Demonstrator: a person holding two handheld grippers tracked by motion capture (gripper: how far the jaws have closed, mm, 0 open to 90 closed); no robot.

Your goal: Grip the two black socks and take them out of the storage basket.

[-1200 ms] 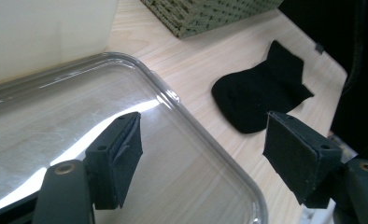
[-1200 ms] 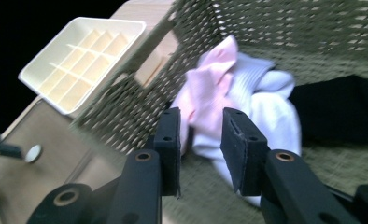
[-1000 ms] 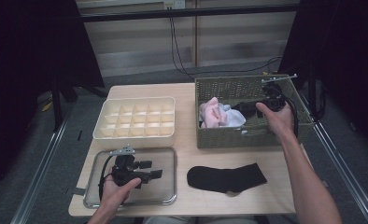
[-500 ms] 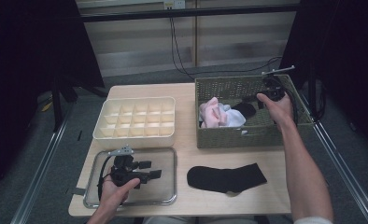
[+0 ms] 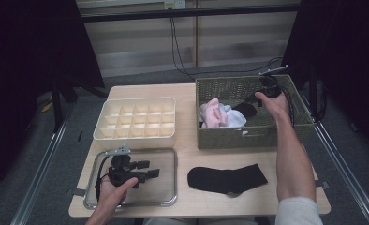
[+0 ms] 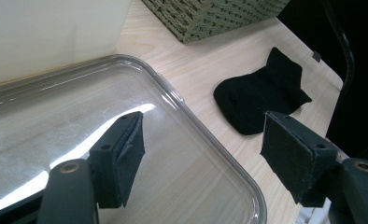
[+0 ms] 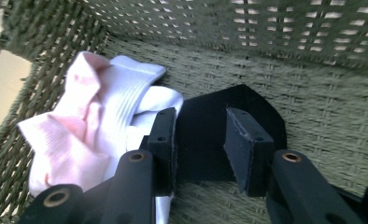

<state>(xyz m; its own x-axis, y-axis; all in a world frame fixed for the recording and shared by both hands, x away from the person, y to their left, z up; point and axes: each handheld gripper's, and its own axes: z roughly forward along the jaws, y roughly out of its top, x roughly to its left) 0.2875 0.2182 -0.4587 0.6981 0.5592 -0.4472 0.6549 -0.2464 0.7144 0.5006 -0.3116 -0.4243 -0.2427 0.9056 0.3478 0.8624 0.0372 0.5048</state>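
Observation:
My right gripper (image 5: 254,99) reaches into the woven basket (image 5: 248,137) at the table's right. Its jaws stand open just above a black sock (image 7: 254,105) that lies flat on the basket floor, and the pads (image 7: 166,135) do not press on it. Beside that sock lie a pink sock (image 7: 63,135) and a white sock (image 7: 135,88). A second black sock (image 5: 227,179) lies on the table in front of the basket. My left gripper (image 5: 147,168) rests open and empty over a clear tray (image 5: 167,190) at the front left.
A cream divided organiser box (image 5: 136,119) stands behind the tray, left of the basket. The left gripper view looks past the tray's rim (image 6: 182,100) to the table's black sock (image 6: 261,100) and the basket's corner (image 6: 210,16). Cables run along the basket's far right.
My right gripper has moved deeper into the basket, down toward the black sock. The left hand and its gripper have stayed put.

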